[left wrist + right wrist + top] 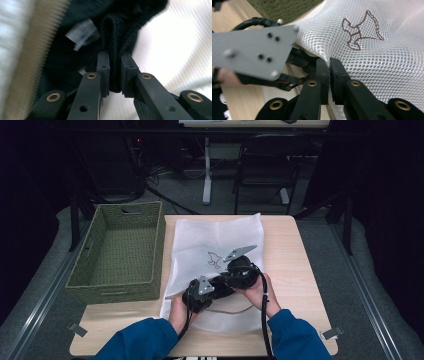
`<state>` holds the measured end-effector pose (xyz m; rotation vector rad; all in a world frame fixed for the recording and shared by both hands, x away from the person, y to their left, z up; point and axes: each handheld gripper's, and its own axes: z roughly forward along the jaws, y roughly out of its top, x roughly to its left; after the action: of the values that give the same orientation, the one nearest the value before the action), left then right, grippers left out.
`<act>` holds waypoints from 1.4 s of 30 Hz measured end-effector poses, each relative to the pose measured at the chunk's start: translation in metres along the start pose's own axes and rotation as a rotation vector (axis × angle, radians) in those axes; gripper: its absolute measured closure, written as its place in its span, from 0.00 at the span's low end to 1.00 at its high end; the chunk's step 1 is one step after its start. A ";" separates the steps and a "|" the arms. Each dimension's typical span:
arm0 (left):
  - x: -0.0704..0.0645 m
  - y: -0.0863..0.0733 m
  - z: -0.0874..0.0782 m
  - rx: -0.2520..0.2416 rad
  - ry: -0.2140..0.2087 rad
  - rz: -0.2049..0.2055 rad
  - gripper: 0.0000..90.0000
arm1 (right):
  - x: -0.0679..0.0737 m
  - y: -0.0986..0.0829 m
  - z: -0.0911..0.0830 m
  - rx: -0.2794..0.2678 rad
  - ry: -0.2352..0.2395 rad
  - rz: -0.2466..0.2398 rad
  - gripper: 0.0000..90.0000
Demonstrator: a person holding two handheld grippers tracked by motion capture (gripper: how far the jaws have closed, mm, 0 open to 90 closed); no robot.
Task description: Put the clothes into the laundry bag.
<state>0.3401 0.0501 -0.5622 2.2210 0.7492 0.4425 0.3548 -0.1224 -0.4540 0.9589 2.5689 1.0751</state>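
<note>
A white mesh bag (215, 237) with a brown stitched figure (215, 259) lies flat on the wooden table (292, 265). Both grippers meet at its near end. In the left gripper view my left gripper (115, 60) is shut on a fold of black cloth (117, 32), beside the bag's beige zipper (37, 50) and a white label (81, 33). My right gripper (329, 63) is shut on a pinch of the mesh bag (374, 57), just below the stitched figure (359, 32). The left gripper's grey plate (254, 50) is close at its left. From above, the left gripper (212, 290) and right gripper (231, 279) nearly touch.
A green woven basket (120, 252) stands with nothing in it along the table's left side, touching the bag's edge. Bare wood lies right of the bag. Beyond the far edge are a black chair (265, 165) and a desk leg on the floor.
</note>
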 end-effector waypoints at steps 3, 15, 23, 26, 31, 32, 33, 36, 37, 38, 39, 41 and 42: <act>0.005 0.001 0.002 -0.005 -0.003 -0.032 0.88 | -0.001 0.000 -0.002 -0.008 0.000 0.005 0.96; 0.003 -0.003 -0.001 0.023 -0.047 -0.026 0.67 | -0.007 -0.006 0.007 0.031 -0.007 0.032 0.96; -0.003 0.000 -0.015 0.040 -0.111 -0.016 0.49 | -0.007 -0.006 0.005 0.029 -0.018 0.029 0.96; -0.005 0.001 -0.026 0.053 -0.150 -0.001 0.43 | -0.008 -0.006 0.005 0.027 -0.021 0.022 0.96; -0.007 0.000 -0.041 0.041 -0.202 0.003 0.36 | -0.009 -0.006 0.004 0.025 -0.025 0.018 0.96; -0.007 0.000 -0.044 0.039 -0.206 0.005 0.35 | -0.009 -0.007 0.004 0.027 -0.024 0.019 0.96; -0.007 -0.001 -0.048 0.036 -0.213 0.004 0.34 | -0.009 -0.007 0.004 0.026 -0.025 0.020 0.96; -0.004 0.000 -0.059 0.013 -0.209 0.011 0.33 | -0.008 -0.006 0.004 0.024 -0.026 0.015 0.96; -0.002 0.000 -0.063 0.011 -0.210 0.010 0.33 | -0.008 -0.006 0.004 0.025 -0.026 0.017 0.96; -0.001 0.000 -0.066 -0.003 -0.195 0.010 0.33 | -0.008 -0.006 0.004 0.026 -0.028 0.016 0.96; 0.001 0.000 -0.070 -0.004 -0.194 0.010 0.33 | -0.008 -0.006 0.004 0.024 -0.028 0.017 0.96; 0.005 -0.001 -0.076 -0.021 -0.178 -0.001 0.33 | -0.008 -0.006 0.004 0.025 -0.029 0.019 0.96; 0.008 -0.001 -0.080 -0.028 -0.163 0.003 0.33 | -0.008 -0.006 0.003 0.023 -0.028 0.015 0.96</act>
<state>0.3049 0.0984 -0.5090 2.2010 0.6496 0.2675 0.3595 -0.1284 -0.4610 0.9934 2.5608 1.0306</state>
